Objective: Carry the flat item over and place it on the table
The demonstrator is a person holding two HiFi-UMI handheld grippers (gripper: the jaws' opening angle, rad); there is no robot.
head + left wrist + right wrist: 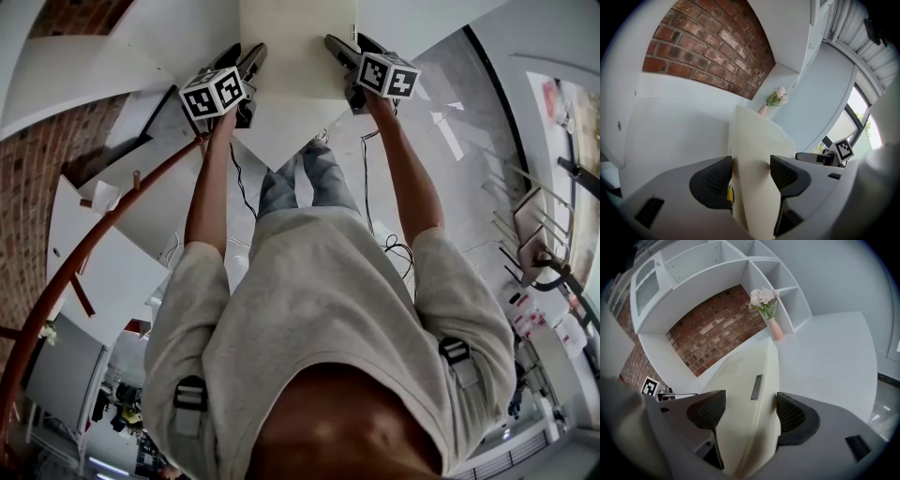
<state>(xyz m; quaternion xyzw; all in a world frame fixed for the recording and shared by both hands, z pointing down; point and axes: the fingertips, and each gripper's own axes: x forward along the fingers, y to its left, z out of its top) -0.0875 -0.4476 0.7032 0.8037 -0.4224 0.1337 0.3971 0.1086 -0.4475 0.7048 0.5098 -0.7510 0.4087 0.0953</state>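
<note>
One flat cream item [298, 56] is clamped by the left claw [750, 174] and the right claw [751, 414], two in all, each closed on an opposite edge. Its far end points toward the single pink vase [776, 330] of flowers [761, 298]. That vase stands on one white desk [829, 357], with white open shelves [717, 273] behind it and a red brick wall [717, 336] beside it.

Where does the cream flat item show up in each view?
Head view: cream flat item, top centre.
Left gripper view: lower centre, gripped between the jaws.
Right gripper view: lower centre, gripped between the jaws.
Shared landmark: brick wall, in all three.
</note>
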